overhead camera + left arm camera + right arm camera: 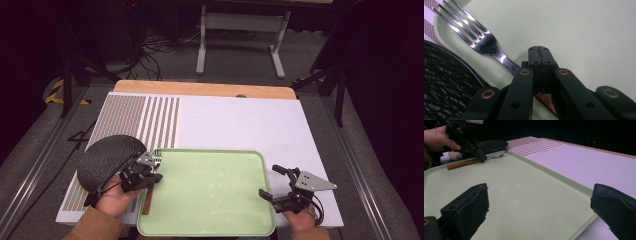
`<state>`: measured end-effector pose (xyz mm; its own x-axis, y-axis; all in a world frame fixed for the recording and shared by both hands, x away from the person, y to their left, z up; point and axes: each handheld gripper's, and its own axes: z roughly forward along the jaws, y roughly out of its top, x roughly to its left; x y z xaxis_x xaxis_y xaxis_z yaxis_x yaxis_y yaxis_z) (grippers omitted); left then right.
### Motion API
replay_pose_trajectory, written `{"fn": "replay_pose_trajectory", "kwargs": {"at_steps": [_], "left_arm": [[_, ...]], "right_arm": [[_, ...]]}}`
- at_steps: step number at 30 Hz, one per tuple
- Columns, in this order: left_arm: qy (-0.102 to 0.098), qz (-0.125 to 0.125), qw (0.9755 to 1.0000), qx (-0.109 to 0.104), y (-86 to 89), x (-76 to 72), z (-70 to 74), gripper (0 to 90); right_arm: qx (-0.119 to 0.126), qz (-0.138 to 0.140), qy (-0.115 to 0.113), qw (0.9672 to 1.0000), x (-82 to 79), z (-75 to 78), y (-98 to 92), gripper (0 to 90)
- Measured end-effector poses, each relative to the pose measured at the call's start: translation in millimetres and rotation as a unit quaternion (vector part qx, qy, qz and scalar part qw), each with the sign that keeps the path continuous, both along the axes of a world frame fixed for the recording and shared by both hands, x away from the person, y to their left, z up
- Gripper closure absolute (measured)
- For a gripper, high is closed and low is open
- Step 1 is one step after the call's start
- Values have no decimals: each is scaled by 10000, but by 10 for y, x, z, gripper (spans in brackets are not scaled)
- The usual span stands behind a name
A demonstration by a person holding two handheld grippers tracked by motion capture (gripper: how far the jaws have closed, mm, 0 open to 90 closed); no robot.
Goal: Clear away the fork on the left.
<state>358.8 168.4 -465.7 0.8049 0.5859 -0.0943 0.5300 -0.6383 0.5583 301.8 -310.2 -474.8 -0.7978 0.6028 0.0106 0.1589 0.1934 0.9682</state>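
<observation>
Left gripper (151,176) at tray's (215,200) 9 o'clock edge, jaws closed flat, empty, over fork (477,40) lying on tray rim beside dark plate (107,157). Right gripper (272,182) at 3 o'clock, jaws wide apart, empty, above bench (240,120).

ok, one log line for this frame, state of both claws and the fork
left claw: shut on fork handle | fork: on green tray's left rim, tines over edge near dark plate | right claw: open, at tray's right edge
</observation>
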Motion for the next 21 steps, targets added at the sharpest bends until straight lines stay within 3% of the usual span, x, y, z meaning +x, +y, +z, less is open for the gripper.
{"fn": "replay_pose_trajectory", "kwargs": {"at_steps": [7, 12, 15, 16, 21], "left_arm": [[3, 13, 10000, -8, -4, -4, 12, 850], [-76, -63, 9993, -374, 8, -26, 94, 789], [8, -63, 9974, -719, 31, -31, 153, 614], [-52, -151, 9956, -920, 54, -42, 183, 545], [-424, -271, 9900, -1321, 114, -100, 264, 321]], "right_arm": [[7, -5, 8, 10000, -4, 0, -3, 24], [27, -9, -1, 10000, -4, 2, -6, 24], [32, -15, -2, 10000, -5, 4, -12, 24], [37, -20, -4, 10000, -6, 4, -12, 24], [47, -27, -23, 10000, -5, 9, -13, 24]]}}
